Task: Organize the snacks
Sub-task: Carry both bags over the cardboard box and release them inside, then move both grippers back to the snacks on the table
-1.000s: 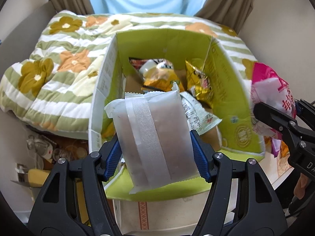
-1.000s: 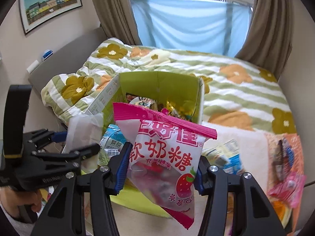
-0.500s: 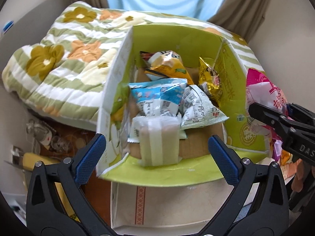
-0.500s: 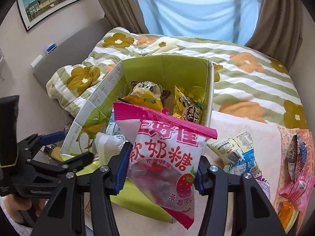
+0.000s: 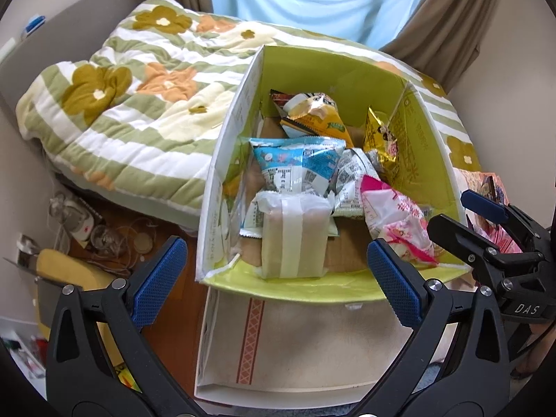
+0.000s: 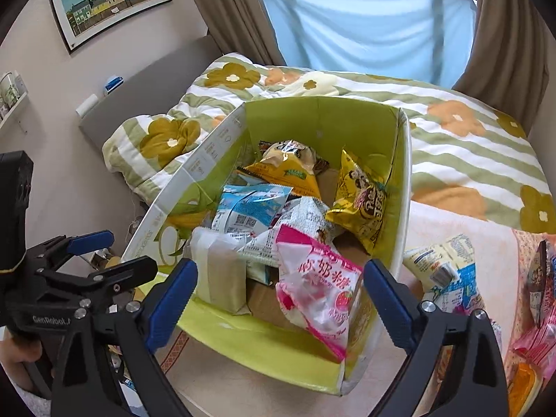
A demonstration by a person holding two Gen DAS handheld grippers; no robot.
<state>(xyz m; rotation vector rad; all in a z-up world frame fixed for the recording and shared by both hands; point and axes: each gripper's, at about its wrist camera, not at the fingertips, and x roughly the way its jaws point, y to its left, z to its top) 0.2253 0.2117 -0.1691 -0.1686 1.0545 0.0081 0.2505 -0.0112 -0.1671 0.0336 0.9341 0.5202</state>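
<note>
Left hand-held gripper [image 5: 274,279]: jaws wide apart, holding nothing, above the near edge of the box.
Right hand-held gripper [image 6: 279,300]: jaws opening; pink-and-white candy bag [image 6: 314,286] lies loose between them, inside the box.
Green-lined cardboard box [image 6: 323,121]: holds the frosted pale packet [image 5: 295,234], a blue-and-white pouch [image 5: 295,163], and yellow and gold snack bags behind.
Done: several snacks boxed.
Left: pale blue-printed packet [image 6: 443,269] and pink wrappers [image 6: 533,344] outside, right of the box.
Beyond: flowered striped quilt [image 5: 139,104] on the bed.
</note>
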